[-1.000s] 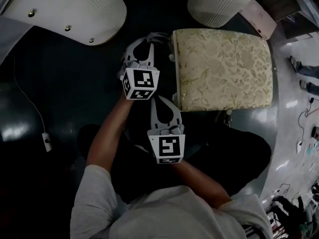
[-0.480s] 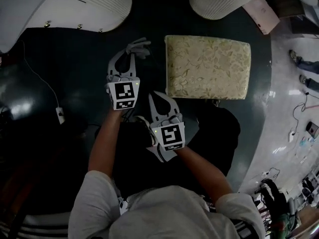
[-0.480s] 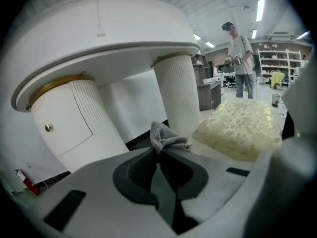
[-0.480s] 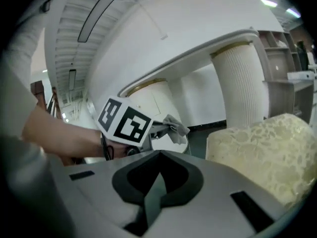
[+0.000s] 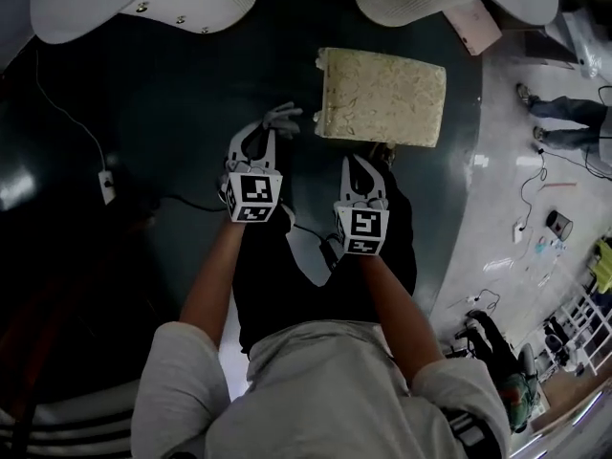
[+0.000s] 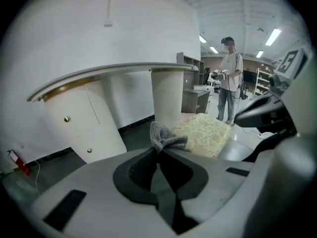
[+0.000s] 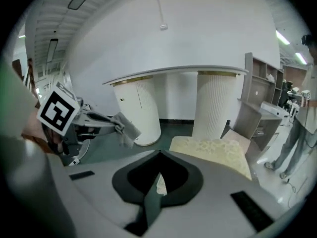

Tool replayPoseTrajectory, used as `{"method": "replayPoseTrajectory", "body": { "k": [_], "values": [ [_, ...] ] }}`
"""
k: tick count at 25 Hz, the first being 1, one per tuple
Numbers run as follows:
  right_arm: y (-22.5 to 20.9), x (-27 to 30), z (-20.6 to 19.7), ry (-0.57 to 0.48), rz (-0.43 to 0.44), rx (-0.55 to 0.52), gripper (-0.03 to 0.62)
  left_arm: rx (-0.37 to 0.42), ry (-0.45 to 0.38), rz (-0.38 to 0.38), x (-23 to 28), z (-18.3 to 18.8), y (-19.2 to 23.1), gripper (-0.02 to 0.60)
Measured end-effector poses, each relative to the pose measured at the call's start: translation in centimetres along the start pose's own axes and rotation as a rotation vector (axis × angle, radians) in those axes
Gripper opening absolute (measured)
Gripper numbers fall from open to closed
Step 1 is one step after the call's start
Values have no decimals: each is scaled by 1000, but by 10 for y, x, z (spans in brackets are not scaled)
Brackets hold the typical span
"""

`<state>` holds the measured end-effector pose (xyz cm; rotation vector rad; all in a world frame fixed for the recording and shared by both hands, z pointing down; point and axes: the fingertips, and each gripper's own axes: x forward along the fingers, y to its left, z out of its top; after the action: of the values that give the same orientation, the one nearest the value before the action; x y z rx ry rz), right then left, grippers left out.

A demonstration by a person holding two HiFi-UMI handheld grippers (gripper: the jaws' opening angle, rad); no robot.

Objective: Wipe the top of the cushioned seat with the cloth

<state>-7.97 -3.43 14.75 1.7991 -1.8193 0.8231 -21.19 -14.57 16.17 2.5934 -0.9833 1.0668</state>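
Both grippers have come up and back from the cushioned seat (image 5: 382, 97) since one second ago. Then the left gripper (image 5: 263, 134) was at the seat's left edge. Now the two hang side by side on the near side of the seat, apart from it.

The left gripper pinches the grey cloth (image 6: 166, 137) at its tips. The cloth bunches out beyond the jaws on the far side and touches nothing else. The right gripper (image 7: 158, 155) has its jaws pressed together, with nothing between them.

The seat has a pale yellow flowered cover and stands on the dark floor. It is far and to the right of the left gripper, and a little beyond the right gripper's tips.

Farther away are a white ribbed column (image 6: 167, 95) and a rounded white cabinet (image 6: 81, 118). A person (image 6: 229, 78) stands on the light floor at the far right. A small white box (image 5: 107, 186) on a cable lies on the floor at the left.
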Motion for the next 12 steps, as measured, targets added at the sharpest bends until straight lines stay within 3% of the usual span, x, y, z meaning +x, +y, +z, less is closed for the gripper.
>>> {"method": "replayPoseTrajectory", "body": {
  "k": [5, 12],
  "values": [
    [32, -39, 56, -71, -62, -35, 9, -67, -35, -25, -72, 12, 4, 35],
    [63, -100, 109, -151, -80, -58, 9, -14, -49, -30, -143, 36, -11, 35]
  ]
}}
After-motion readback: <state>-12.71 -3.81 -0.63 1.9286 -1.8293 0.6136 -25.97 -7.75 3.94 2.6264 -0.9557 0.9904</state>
